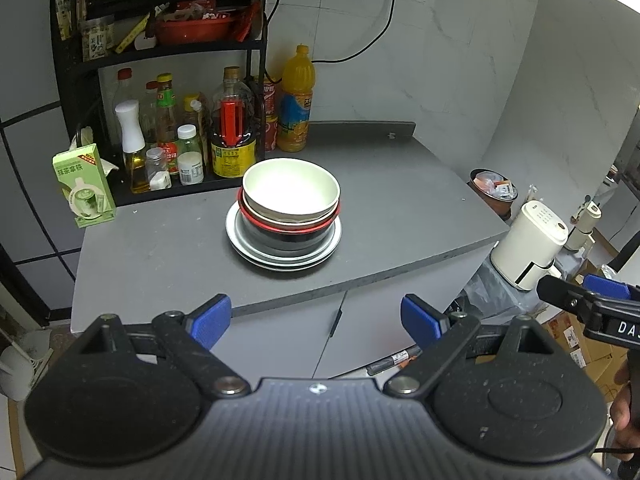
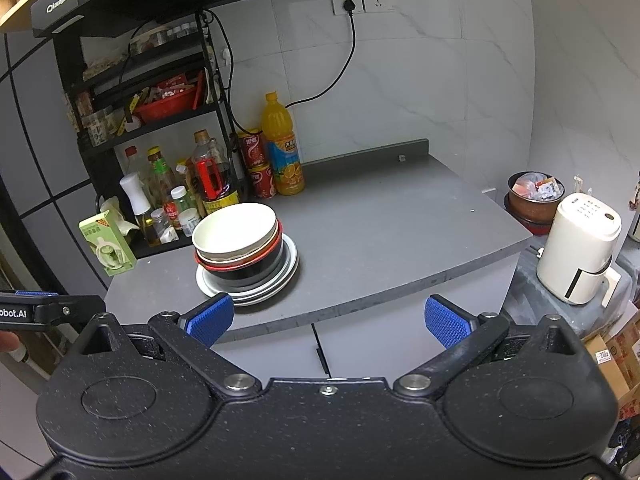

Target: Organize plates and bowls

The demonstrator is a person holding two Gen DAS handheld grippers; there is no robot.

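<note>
At the centre of the left wrist frame, a white bowl nests in a red-rimmed black bowl atop stacked plates on the grey counter. The left gripper and the right gripper sit low in their frames, jaws wide and empty.

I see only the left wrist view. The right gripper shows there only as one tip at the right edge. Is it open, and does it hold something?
Observer: The right gripper is open and empty, its jaws wide apart.
Operator: Is it over the dishes?
Observer: No. The stack of bowls and plates sits ahead and to its left on the grey countertop.
Operator: What is above the rack?
Observer: A black range hood hangs above the rack.
</note>
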